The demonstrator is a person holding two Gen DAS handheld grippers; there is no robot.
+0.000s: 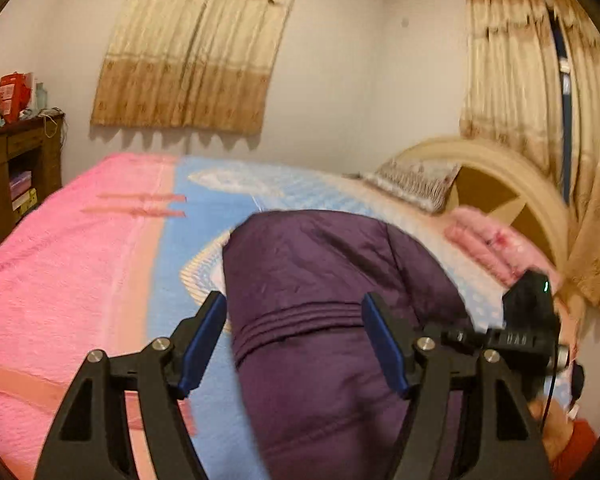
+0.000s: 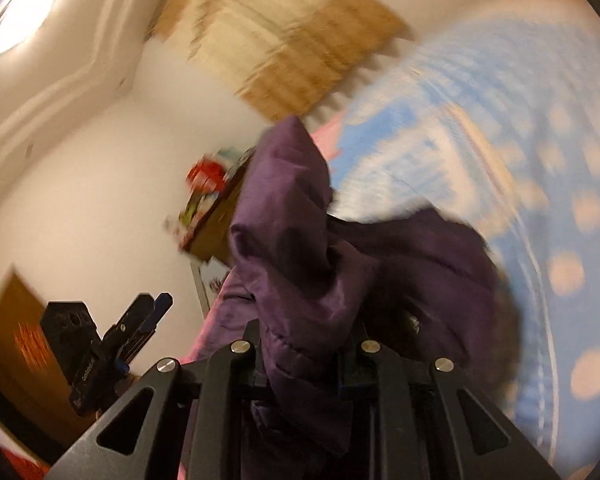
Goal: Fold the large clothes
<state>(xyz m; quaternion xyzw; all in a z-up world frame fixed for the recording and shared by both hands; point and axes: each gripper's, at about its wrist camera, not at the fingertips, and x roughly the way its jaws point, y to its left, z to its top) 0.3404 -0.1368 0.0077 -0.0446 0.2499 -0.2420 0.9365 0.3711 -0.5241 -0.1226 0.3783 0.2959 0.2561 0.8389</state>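
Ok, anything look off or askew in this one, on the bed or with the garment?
Mostly the purple garment: it is bunched in a rumpled heap on the bed, not spread flat. The right gripper is shut on a wad of it; the left gripper is open. Nothing looks spilled or damaged, though the right view is blurred.

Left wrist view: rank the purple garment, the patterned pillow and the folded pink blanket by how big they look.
1. Purple garment, by far the largest, though it lies nearest the camera.
2 and 3. Folded pink blanket and patterned pillow look alike; not ranked.
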